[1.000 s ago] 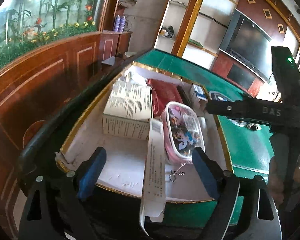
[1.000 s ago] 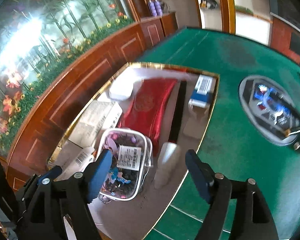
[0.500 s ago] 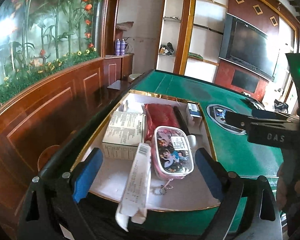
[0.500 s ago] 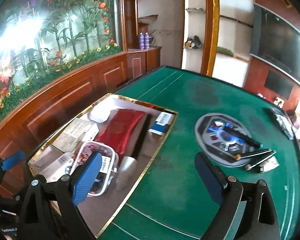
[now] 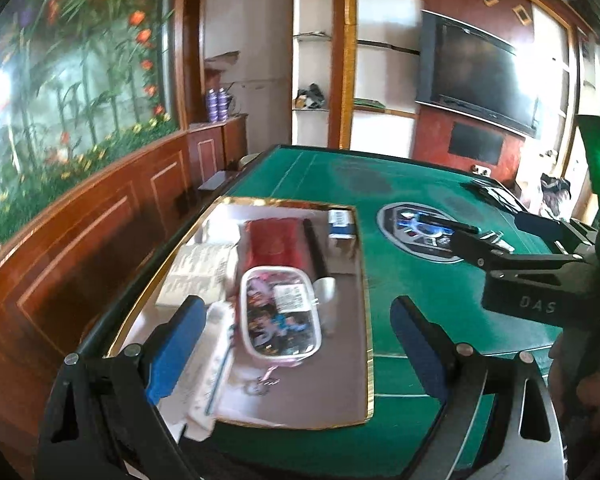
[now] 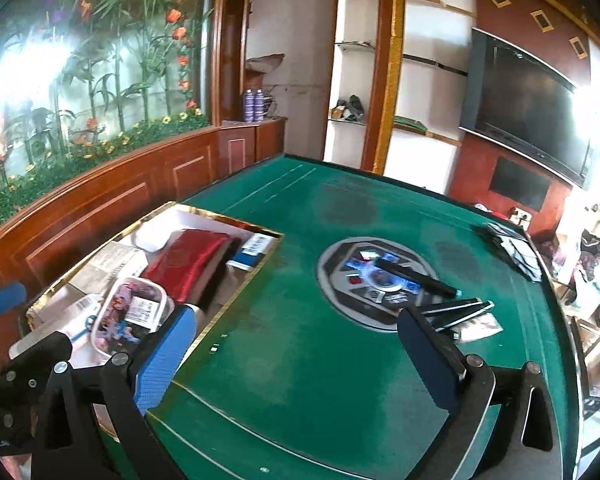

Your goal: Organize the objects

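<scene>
A gold-rimmed tray [image 5: 367, 320] sits on the green table [image 5: 420, 272], also seen in the right wrist view [image 6: 236, 288]. It holds a cartoon pencil case [image 5: 280, 312] [image 6: 130, 312], a red pouch [image 5: 276, 240] [image 6: 192, 258], a white printed box [image 5: 198, 272], a long white carton [image 5: 212, 364], a blue-white box [image 5: 340, 224] [image 6: 252, 250] and a white tube [image 5: 326, 290]. My left gripper [image 5: 296, 336] is open and empty above the tray's near end. My right gripper [image 6: 296, 356] is open and empty over the table, right of the tray.
A round grey panel [image 6: 376, 280] in the table's middle carries a black marker [image 6: 416, 276] and pens [image 6: 460, 308]. Dark cards [image 6: 512, 248] lie at the far right edge. A wooden wall runs along the left, shelves and a TV [image 6: 528, 108] behind.
Both grippers have pulled up and back from the tray. The right gripper swung right, now over the green table. Both stayed open and empty.
</scene>
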The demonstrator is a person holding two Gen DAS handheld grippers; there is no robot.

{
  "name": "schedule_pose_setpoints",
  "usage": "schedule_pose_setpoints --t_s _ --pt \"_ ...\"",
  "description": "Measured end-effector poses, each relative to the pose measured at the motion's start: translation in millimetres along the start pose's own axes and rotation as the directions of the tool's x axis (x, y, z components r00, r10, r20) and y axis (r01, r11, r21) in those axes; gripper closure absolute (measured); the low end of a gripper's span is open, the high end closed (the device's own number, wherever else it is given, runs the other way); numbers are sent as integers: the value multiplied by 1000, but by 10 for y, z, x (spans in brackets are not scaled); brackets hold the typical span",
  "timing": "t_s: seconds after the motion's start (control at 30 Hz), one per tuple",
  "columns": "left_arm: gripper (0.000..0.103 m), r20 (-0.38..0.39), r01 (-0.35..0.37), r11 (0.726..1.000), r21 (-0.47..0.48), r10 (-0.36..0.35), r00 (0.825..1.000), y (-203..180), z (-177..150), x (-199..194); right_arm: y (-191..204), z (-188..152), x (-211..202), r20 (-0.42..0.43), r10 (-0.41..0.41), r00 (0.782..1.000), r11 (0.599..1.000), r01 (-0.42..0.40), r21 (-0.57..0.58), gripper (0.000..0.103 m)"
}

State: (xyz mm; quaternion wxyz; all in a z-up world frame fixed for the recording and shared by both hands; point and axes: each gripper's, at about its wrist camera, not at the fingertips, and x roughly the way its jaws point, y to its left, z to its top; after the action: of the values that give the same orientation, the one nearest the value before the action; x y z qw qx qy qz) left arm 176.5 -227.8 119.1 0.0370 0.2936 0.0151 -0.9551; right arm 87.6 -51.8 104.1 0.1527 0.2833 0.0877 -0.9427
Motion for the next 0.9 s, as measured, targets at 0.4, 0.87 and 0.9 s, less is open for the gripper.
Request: schedule_pose_setpoints --t_s 0.4,0.87,0.9 --pt "10 -28 79 994 75 -77 997 -563 139 140 -588 -96 25 -29 -31 999 995 33 91 0" --pt "0 229 3 996 91 -24 973 -755 384 107 -1636 174 -16 104 -121 987 959 89 270 0" --pt "0 236 -12 994 105 -13 972 -789 415 133 -1740 192 76 79 -121 989 951 93 294 0"
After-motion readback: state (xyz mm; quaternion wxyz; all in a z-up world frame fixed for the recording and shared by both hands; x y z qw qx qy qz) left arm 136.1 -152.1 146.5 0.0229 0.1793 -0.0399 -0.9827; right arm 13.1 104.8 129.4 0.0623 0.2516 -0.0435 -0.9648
